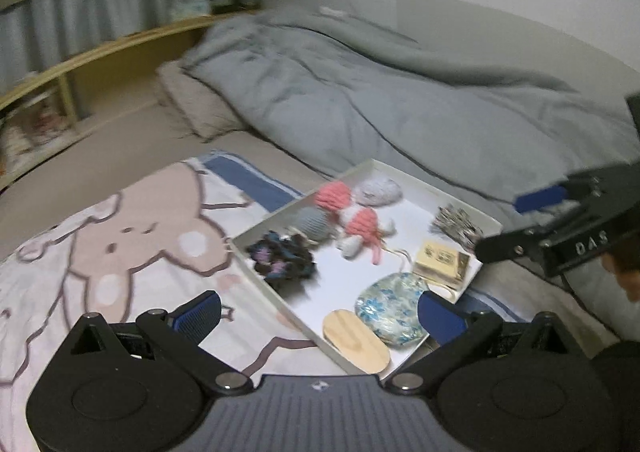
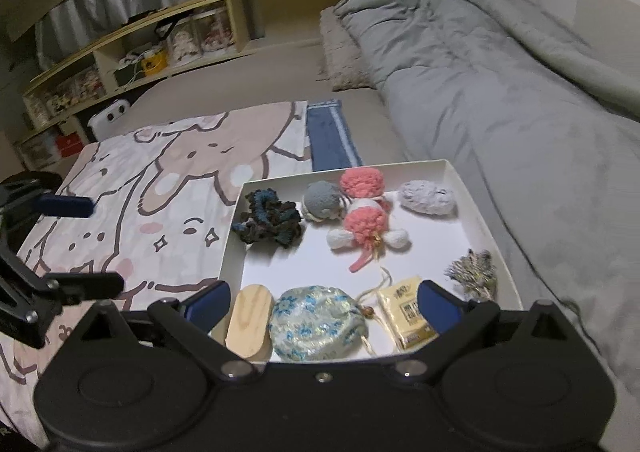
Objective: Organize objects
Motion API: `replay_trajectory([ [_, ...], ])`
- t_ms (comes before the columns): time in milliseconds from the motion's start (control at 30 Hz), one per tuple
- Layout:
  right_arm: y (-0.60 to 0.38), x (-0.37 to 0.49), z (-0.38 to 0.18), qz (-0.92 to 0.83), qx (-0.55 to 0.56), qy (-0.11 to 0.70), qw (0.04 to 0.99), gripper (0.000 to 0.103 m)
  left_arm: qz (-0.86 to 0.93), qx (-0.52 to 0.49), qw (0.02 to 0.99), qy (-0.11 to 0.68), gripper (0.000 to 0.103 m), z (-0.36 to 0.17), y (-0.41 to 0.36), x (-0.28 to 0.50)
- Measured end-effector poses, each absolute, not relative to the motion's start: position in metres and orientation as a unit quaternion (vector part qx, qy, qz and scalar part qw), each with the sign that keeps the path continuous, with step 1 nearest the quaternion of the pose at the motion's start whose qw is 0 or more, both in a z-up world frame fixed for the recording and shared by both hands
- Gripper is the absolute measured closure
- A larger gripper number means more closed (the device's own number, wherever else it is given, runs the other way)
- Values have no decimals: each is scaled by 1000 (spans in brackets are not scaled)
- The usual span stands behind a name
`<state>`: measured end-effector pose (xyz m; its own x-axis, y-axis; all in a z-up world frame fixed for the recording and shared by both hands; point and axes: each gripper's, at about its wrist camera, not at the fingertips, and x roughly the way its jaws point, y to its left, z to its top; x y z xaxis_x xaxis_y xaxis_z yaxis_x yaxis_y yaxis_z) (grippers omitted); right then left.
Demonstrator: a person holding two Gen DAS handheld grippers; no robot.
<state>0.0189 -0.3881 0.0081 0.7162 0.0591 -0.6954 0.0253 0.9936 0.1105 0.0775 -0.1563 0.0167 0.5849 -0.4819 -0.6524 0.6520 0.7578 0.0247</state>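
A white tray (image 2: 472,188) lies on the bed with several small things in it: a dark blue scrunchie (image 2: 270,222), a grey knitted ball (image 2: 322,200), a pink and white knitted toy (image 2: 366,212), a pale fuzzy pouch (image 2: 428,198), a tinsel bundle (image 2: 474,276), a yellow packet (image 2: 408,312), a blue floral pouch (image 2: 316,326) and a wooden block (image 2: 250,322). My right gripper (image 2: 324,306) is open and empty over the tray's near edge. My left gripper (image 1: 318,310) is open and empty, at the tray's (image 1: 256,262) left near corner.
The tray rests on a cartoon-print blanket (image 2: 160,180). A rumpled grey duvet (image 2: 500,84) fills the right side of the bed. A wooden shelf (image 2: 168,44) with boxes runs along the far side. The right gripper shows in the left wrist view (image 1: 532,224).
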Motion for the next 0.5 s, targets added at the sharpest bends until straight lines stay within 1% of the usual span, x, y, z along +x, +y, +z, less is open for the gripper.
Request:
replay_trajectory([
  [367,-379,-25,15,-9,59,357,932,2,-242,71,910,329,0,24,-139,34],
  [500,-375,-40,15,-16,56,350,935,0,-220,65,915,331,0,24,-134,21],
])
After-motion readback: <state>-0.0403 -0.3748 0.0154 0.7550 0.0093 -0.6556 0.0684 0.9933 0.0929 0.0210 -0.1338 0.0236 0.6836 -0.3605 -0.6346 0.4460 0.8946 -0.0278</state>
